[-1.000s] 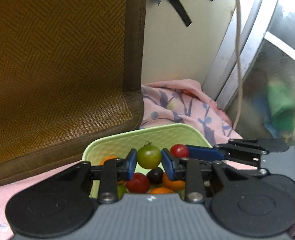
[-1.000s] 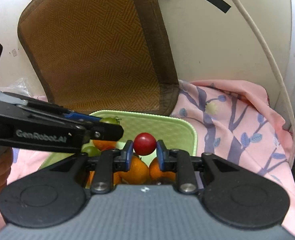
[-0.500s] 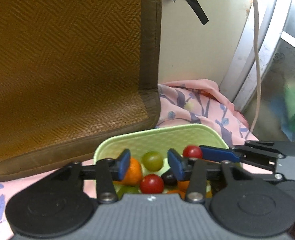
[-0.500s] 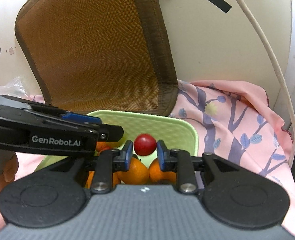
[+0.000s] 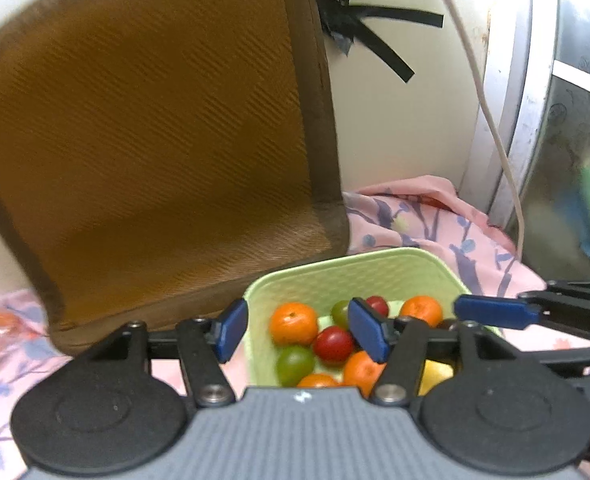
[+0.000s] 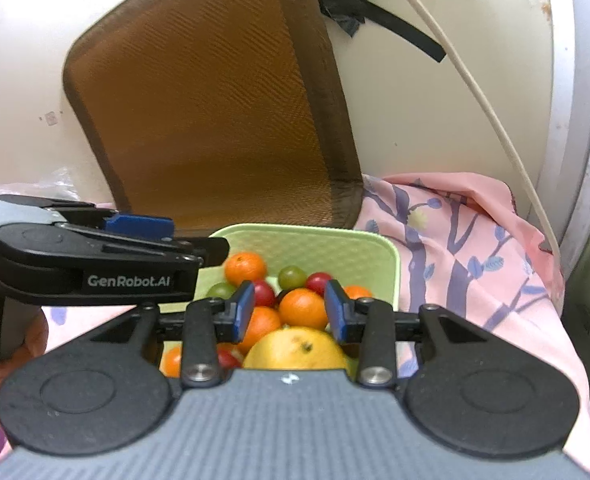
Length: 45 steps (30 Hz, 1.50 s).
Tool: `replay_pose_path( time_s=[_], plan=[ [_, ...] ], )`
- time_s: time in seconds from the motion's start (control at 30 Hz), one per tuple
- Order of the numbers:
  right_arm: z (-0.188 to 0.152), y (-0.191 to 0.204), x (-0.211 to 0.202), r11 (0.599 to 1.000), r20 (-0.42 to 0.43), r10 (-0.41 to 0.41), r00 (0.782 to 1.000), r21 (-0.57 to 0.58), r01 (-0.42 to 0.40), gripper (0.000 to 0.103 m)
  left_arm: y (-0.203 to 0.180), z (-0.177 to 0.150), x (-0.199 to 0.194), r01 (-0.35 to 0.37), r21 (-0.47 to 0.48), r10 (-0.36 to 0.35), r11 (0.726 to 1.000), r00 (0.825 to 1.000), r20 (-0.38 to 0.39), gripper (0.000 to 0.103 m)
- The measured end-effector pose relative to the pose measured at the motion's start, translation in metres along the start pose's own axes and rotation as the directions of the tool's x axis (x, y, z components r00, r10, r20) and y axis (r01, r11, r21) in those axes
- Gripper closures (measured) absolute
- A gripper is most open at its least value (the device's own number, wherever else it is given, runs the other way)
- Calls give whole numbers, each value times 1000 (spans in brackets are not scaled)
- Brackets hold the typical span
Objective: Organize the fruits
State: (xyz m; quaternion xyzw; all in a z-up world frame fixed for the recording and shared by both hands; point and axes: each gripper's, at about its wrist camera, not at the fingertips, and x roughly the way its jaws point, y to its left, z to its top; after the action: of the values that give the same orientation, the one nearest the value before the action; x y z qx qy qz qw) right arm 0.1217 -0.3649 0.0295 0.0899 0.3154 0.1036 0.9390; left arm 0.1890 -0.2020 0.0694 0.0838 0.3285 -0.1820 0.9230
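With both tools spread and carrying nothing, I judge I am between picks. On my left, the left gripper (image 5: 299,330) hangs with its jaws apart over the near left corner of the green basket (image 5: 359,270). Inside lie the fruits: small oranges (image 6: 303,308), red tomatoes (image 5: 333,345) and green ones, plus a large yellow fruit (image 6: 295,350) nearest me. Further right, the right gripper (image 6: 289,312) is empty too, framing an orange. Next I need another loose fruit, though none shows outside.
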Motion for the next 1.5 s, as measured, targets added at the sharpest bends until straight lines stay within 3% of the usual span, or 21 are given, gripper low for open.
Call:
replay_pose_path(
  time_s=[0.3,0.4,0.53,0.7,0.9,1.03,1.2,1.37,1.5],
  plan=[
    [-20,33,-44,1000,1,-7,1000,30,7,57,-11,-31,-59,-57,-14,58,998,996,71,35],
    [-31,44,-59,998,-2,-4,1000,61,4,48,-6,-49,-82,-57,-49,61,997,994,95,11],
    [-49,65,-80,996,-6,22,1000,91,-22,47,2,-78,-111,-76,-87,87,993,989,124,1],
    [-81,95,-107,991,28,25,999,131,-29,15,12,-114,-144,-92,-130,110,987,985,133,0],
    [-117,113,-132,970,75,5,997,240,-23,4,16,-145,-173,-107,-157,130,982,980,147,0],
    [-137,114,-144,949,79,-13,997,314,-12,2,7,-162,-181,-188,-127,205,974,970,131,0],
    [-153,116,-151,936,61,-39,997,352,16,0,-11,-186,-187,-289,-45,292,956,942,164,0],
    [-164,111,-154,909,18,-40,999,417,29,0,-16,-199,-191,-266,-32,267,964,955,130,0],
    [-168,113,-159,911,25,-56,998,410,41,0,-17,-202,-191,-257,-31,259,966,960,105,0]
  ],
)
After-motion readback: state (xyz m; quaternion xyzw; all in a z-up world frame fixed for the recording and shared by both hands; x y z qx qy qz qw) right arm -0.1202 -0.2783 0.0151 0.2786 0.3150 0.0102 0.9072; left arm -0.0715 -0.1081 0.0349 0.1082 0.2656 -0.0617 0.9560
